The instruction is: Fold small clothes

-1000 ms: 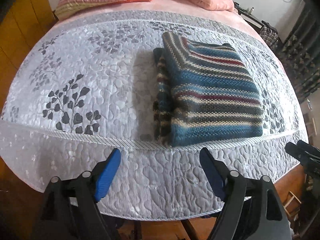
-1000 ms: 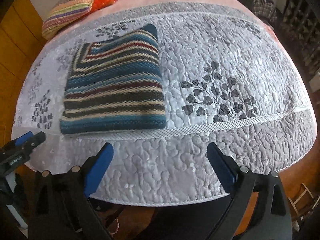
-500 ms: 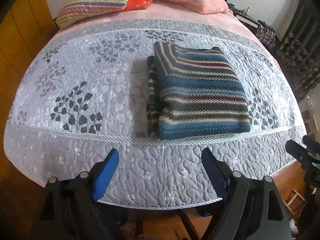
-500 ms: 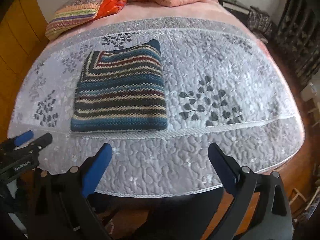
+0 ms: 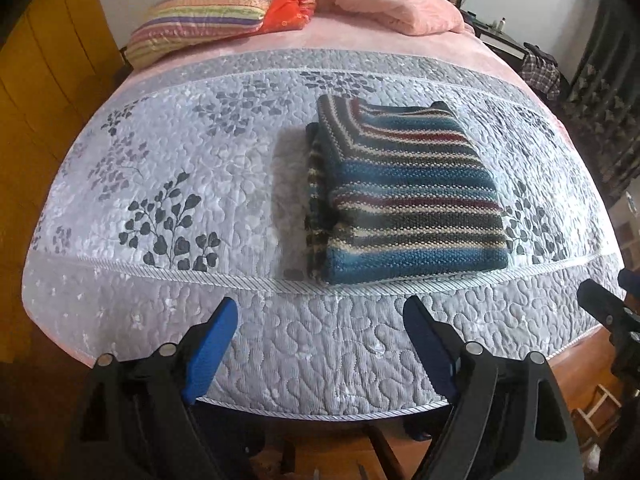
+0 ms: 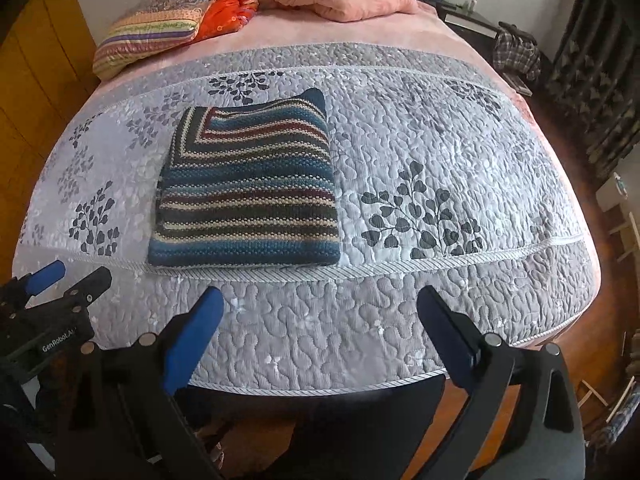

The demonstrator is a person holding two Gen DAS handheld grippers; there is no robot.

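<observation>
A striped knit sweater (image 5: 404, 196) in blue, cream, maroon and grey lies folded into a thick rectangle on the grey quilted bedspread (image 5: 168, 168). In the right wrist view the same sweater (image 6: 248, 192) sits left of centre on the bedspread (image 6: 440, 152). My left gripper (image 5: 320, 320) hangs open over the bed's near edge, well short of the sweater and holding nothing. My right gripper (image 6: 320, 308) is open too, over the same near edge, with empty fingers. Each gripper shows at the edge of the other's view: the right one (image 5: 616, 312) and the left one (image 6: 60, 280).
Striped and orange pillows (image 5: 208, 20) and a pink blanket (image 5: 400, 8) lie at the head of the bed. A wooden wall (image 6: 36, 64) runs along the left. Dark curtains (image 6: 596, 72) and a chair with plaid cloth (image 6: 516, 52) stand at the right. Wooden floor lies below.
Both grippers have drawn back and up from the bed, so the sweater looks smaller and farther and the pillows show. The sweater has not moved. Both jaws stay open.
</observation>
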